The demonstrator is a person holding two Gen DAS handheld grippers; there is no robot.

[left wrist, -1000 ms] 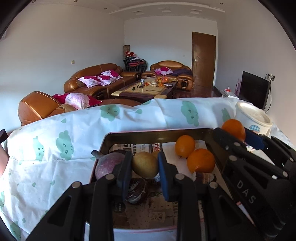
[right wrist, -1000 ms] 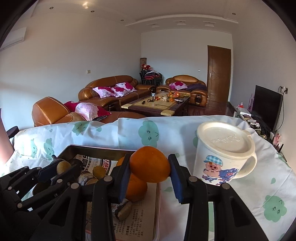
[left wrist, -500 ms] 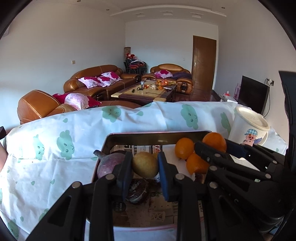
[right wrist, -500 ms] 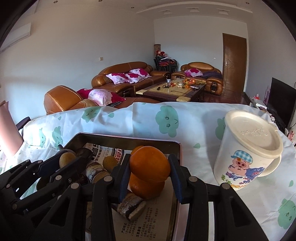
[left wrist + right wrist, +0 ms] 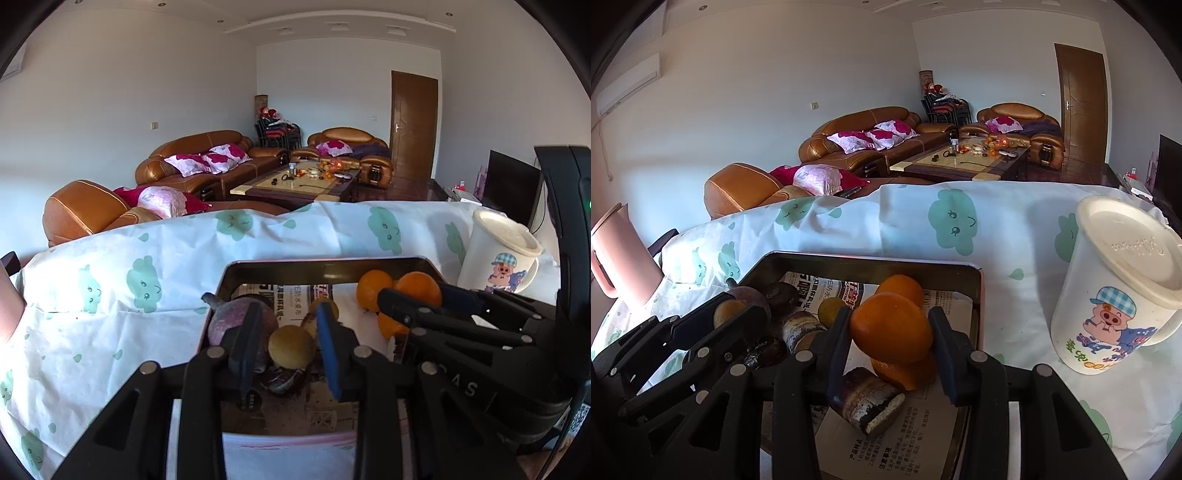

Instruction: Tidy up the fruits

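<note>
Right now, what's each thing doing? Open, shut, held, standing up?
Left tool, open, jaws just been opening; yellow fruit loose between them.
Right tool, jaws just been opening, pads touching the orange.
Orange, resting on a lower orange in the tray.
Cup, upright, lid on.

Tray [image 5: 975, 291] crowded: 3 oranges [image 5: 891, 326] piled at its right side, dark fruit [image 5: 240, 321] and cut stalk pieces [image 5: 866, 404] across the left and centre. Bare newspaper lining [image 5: 905, 439] remains only at the near right corner. Lidded mug [image 5: 1115, 291] stands just right of the tray, blocking that flank. Pink jug [image 5: 618, 258] at far left. Cloth [image 5: 923, 229] beyond the tray lies unobstructed.
</note>
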